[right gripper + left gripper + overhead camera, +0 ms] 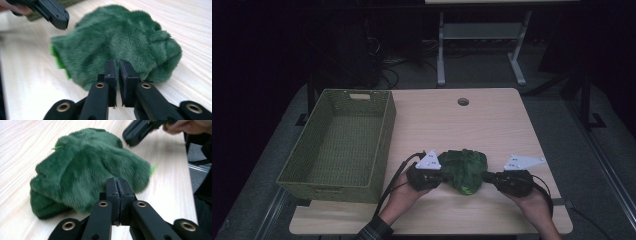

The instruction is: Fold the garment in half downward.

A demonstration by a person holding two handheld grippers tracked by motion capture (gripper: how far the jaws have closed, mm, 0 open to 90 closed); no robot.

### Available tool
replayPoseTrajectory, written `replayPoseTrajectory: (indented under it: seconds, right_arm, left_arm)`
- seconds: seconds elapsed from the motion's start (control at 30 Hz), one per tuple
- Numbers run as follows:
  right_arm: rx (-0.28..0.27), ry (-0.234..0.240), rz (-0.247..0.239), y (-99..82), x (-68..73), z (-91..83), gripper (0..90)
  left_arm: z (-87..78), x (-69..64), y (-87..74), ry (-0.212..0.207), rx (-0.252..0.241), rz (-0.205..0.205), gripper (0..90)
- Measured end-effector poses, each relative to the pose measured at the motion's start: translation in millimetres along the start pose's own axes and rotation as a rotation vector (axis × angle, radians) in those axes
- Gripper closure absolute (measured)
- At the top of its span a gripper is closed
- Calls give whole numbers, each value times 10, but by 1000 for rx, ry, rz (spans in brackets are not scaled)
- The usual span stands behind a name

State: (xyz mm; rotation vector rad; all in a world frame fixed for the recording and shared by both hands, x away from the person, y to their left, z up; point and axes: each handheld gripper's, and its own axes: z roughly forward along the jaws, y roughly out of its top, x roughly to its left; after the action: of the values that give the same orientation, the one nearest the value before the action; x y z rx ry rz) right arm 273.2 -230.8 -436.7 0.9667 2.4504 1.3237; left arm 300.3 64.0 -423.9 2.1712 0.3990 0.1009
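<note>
A dark green furry plush (464, 167) lies in a heap on the wooden table (462, 125), near the front edge. My left gripper (443, 175) points at its left side, jaws shut, with the tips at the fur's edge and nothing seen between them (117, 183). My right gripper (485, 176) points at its right side, jaws together but for a thin slit, tips against the fur (118, 65). Each gripper view shows the plush (95, 167) (120, 37) with the other gripper beyond it. Bright green tags stick out of the fur.
A green woven basket (384, 145) stands on the table's left side, with nothing in it. A round cable hole (463, 101) sits near the far edge. Beyond the table are dark floor and a white desk frame (441, 50).
</note>
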Motion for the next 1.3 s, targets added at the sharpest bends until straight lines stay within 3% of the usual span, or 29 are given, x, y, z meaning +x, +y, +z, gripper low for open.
replayPoseTrajectory:
  seconds: [0.13, 0.23, 0.3, 0.37, 0.47, 0.7, 0.83, 0.93, 1.13, 1.3]
  right_arm:
    - [77, -27, 9, -25, -56, 212, 892]
    - [134, -37, 21, -49, -70, 324, 897]
    - [142, -37, 23, -49, -68, 377, 897]
    - [148, -31, 25, -46, -64, 413, 898]
    - [163, -26, 20, -48, -57, 476, 899]
    - [154, -16, 41, -46, -60, 426, 897]
    - [88, -32, 40, -29, -82, 237, 884]
    - [43, -46, 61, -12, -119, 94, 884]
    - [20, -117, 85, 68, -334, -27, 899]
    - [18, -143, 112, 203, -555, 63, 900]
  left_arm:
    - [148, 119, -69, 18, 63, -15, 896]
    - [226, 234, -150, 31, 91, -48, 897]
    - [271, 261, -169, 35, 104, -52, 897]
    - [331, 284, -182, 69, 143, -33, 897]
    - [406, 325, -198, 86, 189, -22, 897]
    - [372, 356, -204, 73, 156, -51, 897]
    - [282, 342, -177, 58, 120, -79, 897]
    - [206, 270, -128, 41, 99, -71, 897]
    - [122, 79, -51, -16, 64, -45, 897]
    - [183, -79, -41, -65, 74, -26, 897]
